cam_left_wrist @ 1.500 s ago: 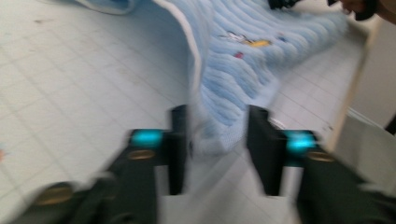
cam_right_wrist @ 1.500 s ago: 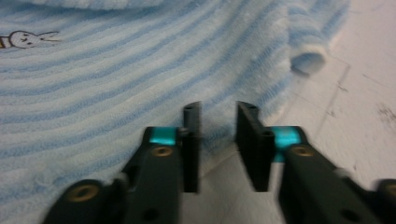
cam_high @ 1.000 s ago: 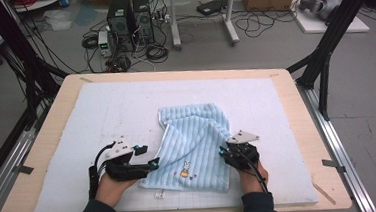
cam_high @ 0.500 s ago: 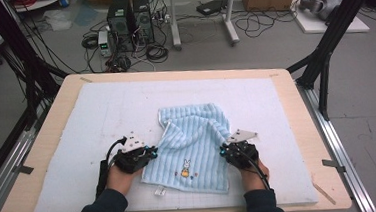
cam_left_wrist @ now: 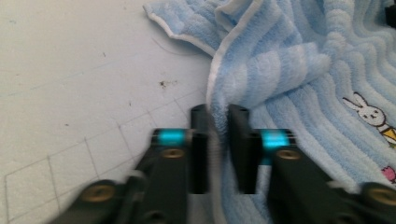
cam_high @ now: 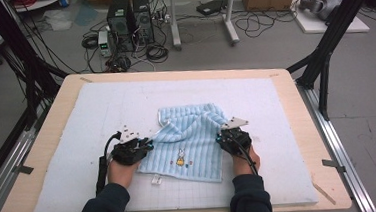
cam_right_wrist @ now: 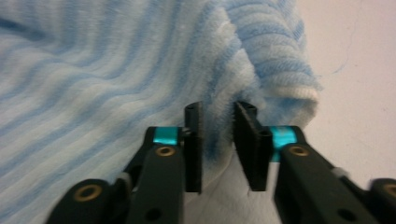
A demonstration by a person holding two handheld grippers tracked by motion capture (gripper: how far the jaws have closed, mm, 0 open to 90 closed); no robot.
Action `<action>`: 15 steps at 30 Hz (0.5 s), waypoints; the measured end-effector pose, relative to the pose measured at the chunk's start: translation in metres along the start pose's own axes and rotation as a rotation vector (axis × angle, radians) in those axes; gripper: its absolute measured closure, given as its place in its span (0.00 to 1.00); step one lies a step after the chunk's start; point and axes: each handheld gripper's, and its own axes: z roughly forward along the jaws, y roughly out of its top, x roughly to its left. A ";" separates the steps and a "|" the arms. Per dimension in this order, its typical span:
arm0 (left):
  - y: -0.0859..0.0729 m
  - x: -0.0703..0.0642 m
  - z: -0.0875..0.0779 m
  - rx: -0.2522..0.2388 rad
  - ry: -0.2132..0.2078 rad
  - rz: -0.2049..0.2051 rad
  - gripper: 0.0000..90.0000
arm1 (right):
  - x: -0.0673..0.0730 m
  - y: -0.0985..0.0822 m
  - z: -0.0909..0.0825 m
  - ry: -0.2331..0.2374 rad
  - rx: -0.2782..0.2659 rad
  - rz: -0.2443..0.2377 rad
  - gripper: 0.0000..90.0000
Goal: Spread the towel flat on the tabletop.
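On the bench's pale mat (cam_high: 77, 124) the blue striped towel (cam_high: 191, 141) lies part-folded just in front of the person, its far half rumpled toward the near one and the rabbit print near the front edge. The left tool (cam_high: 146, 146) sits at the towel's left edge; in the left gripper view the white hem (cam_left_wrist: 215, 88) runs between its jaws, which stand a little apart after just opening, and the blur leaves it unclear whether the pads still bite. That slack hold is the risk: if the hand lifts or drags now, the hem could slide out and the raised fold collapse crookedly. The right tool (cam_high: 221, 136) is at the right edge; its jaws have also just been opening and straddle a thick ridge of towel (cam_right_wrist: 219, 116), so an uneven pull between the two hands could skew the fold or bunch the cloth. Against the earlier high view, both hands have crept inward and forward along the towel's sides, the left more noticeably, and the far layer looks more rumpled than it did.
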 end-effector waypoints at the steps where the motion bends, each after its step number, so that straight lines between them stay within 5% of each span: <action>1: 0.000 0.000 -0.001 0.007 -0.005 -0.002 0.64 | 0.000 -0.002 -0.003 0.012 -0.017 0.008 0.66; 4: -0.003 -0.001 -0.010 -0.010 -0.075 0.017 0.47 | 0.001 -0.008 -0.014 0.046 -0.034 0.026 0.48; 7: -0.007 -0.004 -0.023 -0.029 -0.106 0.060 0.48 | 0.003 -0.015 -0.028 0.074 -0.062 -0.004 0.36; 15: -0.025 -0.005 -0.036 0.007 -0.128 0.033 0.48 | 0.021 -0.031 -0.060 0.129 -0.073 -0.047 0.26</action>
